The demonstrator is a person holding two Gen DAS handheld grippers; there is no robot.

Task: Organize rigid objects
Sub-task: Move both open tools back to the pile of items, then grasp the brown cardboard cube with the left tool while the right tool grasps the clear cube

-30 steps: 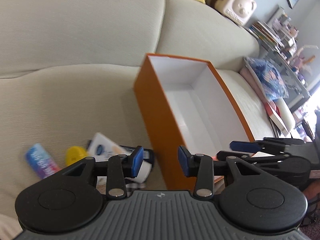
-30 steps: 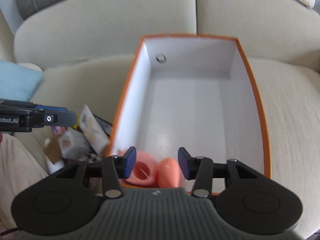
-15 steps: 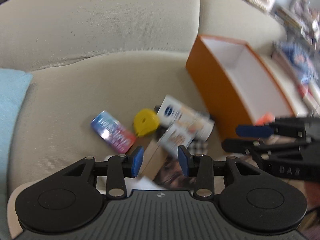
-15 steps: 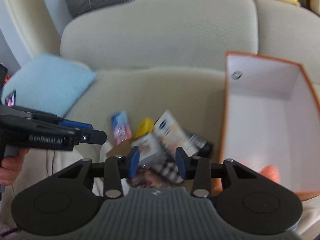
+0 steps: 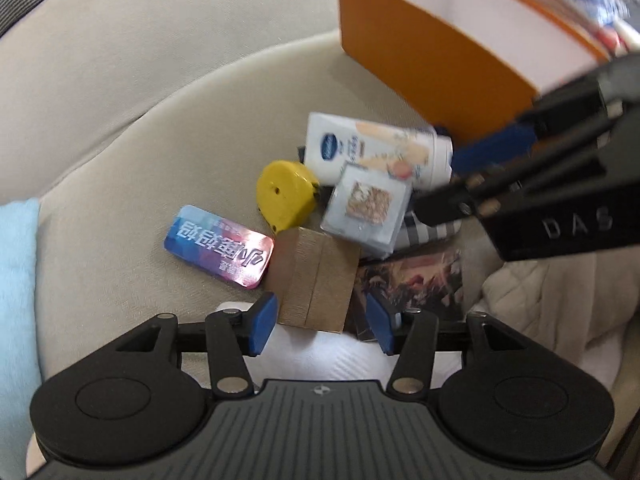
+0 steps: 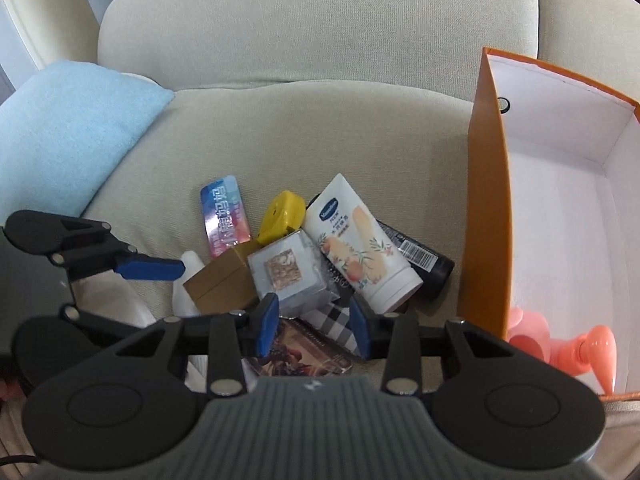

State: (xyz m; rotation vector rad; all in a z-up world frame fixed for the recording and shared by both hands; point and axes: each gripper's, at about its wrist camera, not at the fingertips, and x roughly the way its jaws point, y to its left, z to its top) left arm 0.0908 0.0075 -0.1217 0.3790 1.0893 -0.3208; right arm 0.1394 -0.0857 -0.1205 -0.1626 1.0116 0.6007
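Note:
A heap of small items lies on the beige sofa seat [image 6: 320, 136]: a brown cardboard box [image 5: 316, 280], a blue-pink tin [image 5: 219, 246], a yellow tape measure [image 5: 286, 196], a white tube [image 6: 360, 248], a clear cube box [image 6: 288, 276] and a black tube [image 6: 424, 264]. My left gripper [image 5: 322, 326] hovers low over the brown box with its jaws opening; the box's near edge lies between the pads, untouched. My right gripper [image 6: 314, 326] is open above a checked item [image 6: 332, 316] and a dark picture card [image 6: 304, 356]. To the right stands the orange box [image 6: 484, 200], with a pink object [image 6: 560, 344] inside.
A light blue cushion [image 6: 68, 132] lies at the left end of the seat. White cloth [image 5: 320, 356] and a cream quilted fabric [image 5: 540, 300] lie at the near edge. The two grippers are close together over the heap, the left gripper [image 6: 160, 292] beside the brown box.
Both grippers swung left from the orange box to the heap. The left one sank toward the brown box and its jaws widened. The pink object stays in the box.

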